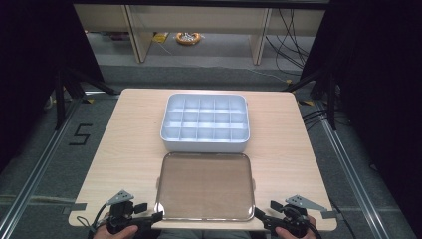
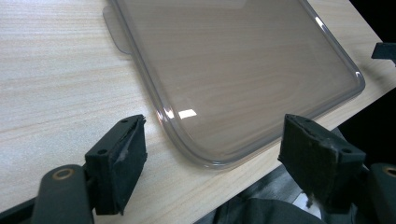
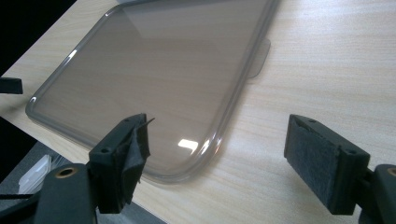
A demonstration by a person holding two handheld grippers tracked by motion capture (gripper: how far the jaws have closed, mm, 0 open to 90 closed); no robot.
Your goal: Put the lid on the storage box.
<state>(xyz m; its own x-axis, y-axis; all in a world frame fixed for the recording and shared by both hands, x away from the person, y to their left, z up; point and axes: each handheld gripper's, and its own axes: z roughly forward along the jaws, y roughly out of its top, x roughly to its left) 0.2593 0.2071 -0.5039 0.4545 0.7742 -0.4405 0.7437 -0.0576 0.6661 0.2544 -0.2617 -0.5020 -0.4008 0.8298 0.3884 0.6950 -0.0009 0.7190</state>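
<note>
A clear smoky plastic lid (image 1: 205,186) lies flat on the near half of the wooden table (image 1: 124,144). Behind it stands a pale blue box (image 1: 204,123) divided into several empty compartments. My left gripper (image 1: 149,213) sits at the lid's near left corner, open, its jaws on either side of that corner (image 2: 205,154) without touching it. My right gripper (image 1: 264,214) is at the near right corner (image 3: 187,163), open too, with one jaw above the lid's edge and the other over bare wood. Both lid tabs (image 2: 116,32) (image 3: 259,58) show at the sides.
The table's near edge (image 1: 199,225) runs just under the lid and both grippers. Black curtains hang at left and right. Beyond the table are a grey floor, tripod legs (image 1: 74,84), cables (image 1: 291,45) and a yellow cable reel (image 1: 188,38).
</note>
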